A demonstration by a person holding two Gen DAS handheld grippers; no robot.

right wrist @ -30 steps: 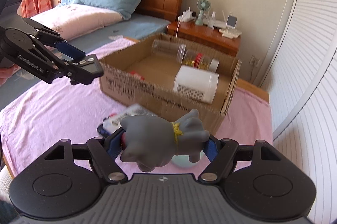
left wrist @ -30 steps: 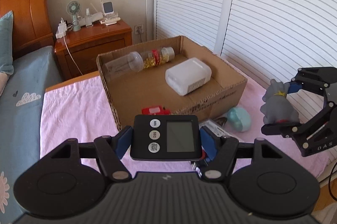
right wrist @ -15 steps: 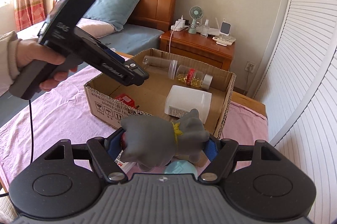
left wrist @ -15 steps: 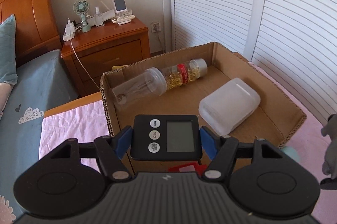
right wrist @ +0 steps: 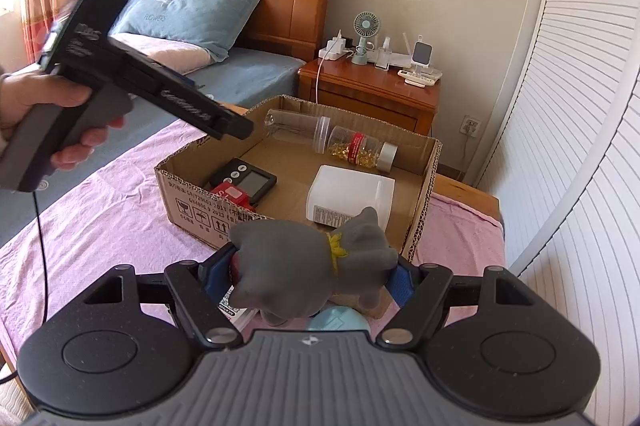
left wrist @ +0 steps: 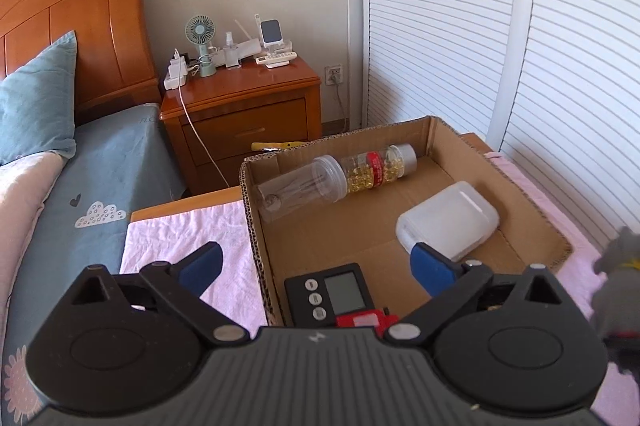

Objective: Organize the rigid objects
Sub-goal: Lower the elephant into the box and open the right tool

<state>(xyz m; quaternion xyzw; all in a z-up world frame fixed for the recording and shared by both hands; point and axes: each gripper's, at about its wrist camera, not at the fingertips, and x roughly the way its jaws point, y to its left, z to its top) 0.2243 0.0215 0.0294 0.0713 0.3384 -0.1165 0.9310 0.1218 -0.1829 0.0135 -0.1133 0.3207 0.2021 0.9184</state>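
Corrugated brown cardboard box [left wrist: 404,242], open-topped and rectangular, sits on a pink cloth [left wrist: 188,238] spread over a flat surface beside the bed. Inside the box lie a black rectangular digital timer [left wrist: 330,293] with three round buttons and a grey screen, a small red plastic block [left wrist: 366,318] touching the timer's near edge, a translucent white squarish plastic container [left wrist: 448,220], a clear cylindrical plastic jar [left wrist: 302,187] on its side, and a clear capsule bottle [left wrist: 380,165] with a red band and silver cap, end to end with the jar along the far wall.

Left gripper [left wrist: 316,264], black with blue pads, hangs above the near left corner of the box, angled downward. Its jaws are opening and stand wide; the timer lies flat on the box floor below them, touching neither pad. The right wrist view shows the person's hand [right wrist: 48,113] wrapped around the pistol-style handle of this gripper.

Right gripper [right wrist: 310,280] is clenched on a grey matte soft-looking animal figure [right wrist: 308,266] with a yellow collar, held outside the near wall of the box. Only the right wrist view shows a pale teal rounded object [right wrist: 340,320] and a printed packet [right wrist: 230,304] on the cloth beneath the figure. Only the left wrist view shows both of the left gripper's pads apart.
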